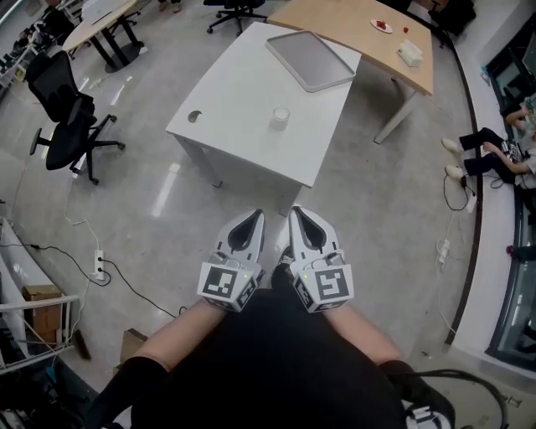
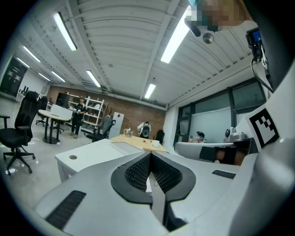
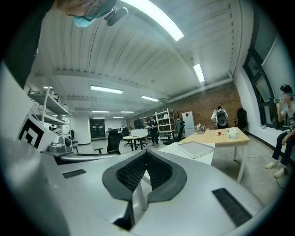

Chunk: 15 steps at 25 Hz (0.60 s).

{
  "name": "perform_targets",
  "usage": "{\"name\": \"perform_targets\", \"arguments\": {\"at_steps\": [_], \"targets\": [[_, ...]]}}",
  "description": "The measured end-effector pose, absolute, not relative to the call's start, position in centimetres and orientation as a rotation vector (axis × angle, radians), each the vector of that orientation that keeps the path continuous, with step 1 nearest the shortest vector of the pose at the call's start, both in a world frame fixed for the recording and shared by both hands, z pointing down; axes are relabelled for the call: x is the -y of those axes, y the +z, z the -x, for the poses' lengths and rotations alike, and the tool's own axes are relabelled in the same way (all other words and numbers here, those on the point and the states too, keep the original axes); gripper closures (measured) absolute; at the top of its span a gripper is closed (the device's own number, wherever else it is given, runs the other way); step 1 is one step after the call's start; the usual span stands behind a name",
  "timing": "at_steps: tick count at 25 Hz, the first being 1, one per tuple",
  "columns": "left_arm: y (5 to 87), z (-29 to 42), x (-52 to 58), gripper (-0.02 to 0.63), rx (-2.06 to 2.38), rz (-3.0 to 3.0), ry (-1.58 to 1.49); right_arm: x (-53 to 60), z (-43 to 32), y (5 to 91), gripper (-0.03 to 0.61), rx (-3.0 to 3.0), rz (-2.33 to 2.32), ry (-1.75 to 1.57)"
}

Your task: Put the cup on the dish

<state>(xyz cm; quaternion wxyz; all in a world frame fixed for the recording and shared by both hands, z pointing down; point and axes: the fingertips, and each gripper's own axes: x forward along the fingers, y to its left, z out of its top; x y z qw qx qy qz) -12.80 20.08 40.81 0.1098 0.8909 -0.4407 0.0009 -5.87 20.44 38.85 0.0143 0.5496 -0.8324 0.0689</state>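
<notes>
Left claw [image 1: 248, 230] and right claw [image 1: 305, 228] are both pressed together, nothing between the jaws, side by side at lower centre of frame, short of the bench [image 1: 234, 84]. Cup [image 1: 280, 117] stands upright on bench, above centre. Dish [image 1: 310, 60] — flat, grey — lies at bench's far corner, top centre, apart from cup.

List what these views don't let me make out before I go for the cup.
- Cup: in the head view it is too small to tell whether it holds anything. I can't find it in either gripper view.
- Dish: the right gripper view sees it nearly edge-on, so its rim height is unclear.
- Red item on a small plate, wooden table: head view, too small to identify.
</notes>
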Motion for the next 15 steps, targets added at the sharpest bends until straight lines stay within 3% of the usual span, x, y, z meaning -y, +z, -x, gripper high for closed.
{"name": "perform_targets", "arguments": {"at_steps": [15], "targets": [[40.1,6.9,-7.3,0.606,1.434,-2.545,0.022,-7.7,0.4,39.8,0.566,2.628,-1.551,0.277]]}}
